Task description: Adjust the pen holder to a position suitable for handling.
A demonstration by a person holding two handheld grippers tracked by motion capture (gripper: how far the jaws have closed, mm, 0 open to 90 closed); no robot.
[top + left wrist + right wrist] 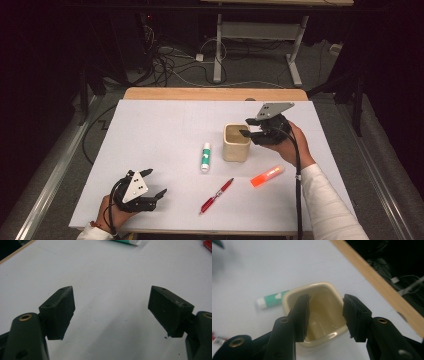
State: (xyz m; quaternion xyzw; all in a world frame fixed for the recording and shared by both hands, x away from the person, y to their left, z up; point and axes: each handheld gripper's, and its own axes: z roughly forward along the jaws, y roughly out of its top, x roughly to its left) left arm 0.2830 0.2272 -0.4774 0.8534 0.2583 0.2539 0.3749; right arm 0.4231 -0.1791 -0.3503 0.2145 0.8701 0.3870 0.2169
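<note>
A beige square cup [236,142] stands upright on the white table top [160,125], right of centre. My right gripper [247,128] hovers over the cup's right rim, open, with nothing between its pads. In the right gripper view this gripper [325,315] looks down into the cup [324,302], whose inside looks empty. A white and green glue stick [205,157] lies just left of the cup. A red pen [217,195] and an orange highlighter [266,176] lie nearer the front edge. My left gripper [156,183] rests open at the front left, over bare table [112,312].
A wooden strip [215,93] runs along the table's far edge. Beyond it are floor cables [170,65] and the legs of another desk [218,50]. The glue stick's end [127,241] and a red pen tip [208,243] sit far ahead of the left jaws.
</note>
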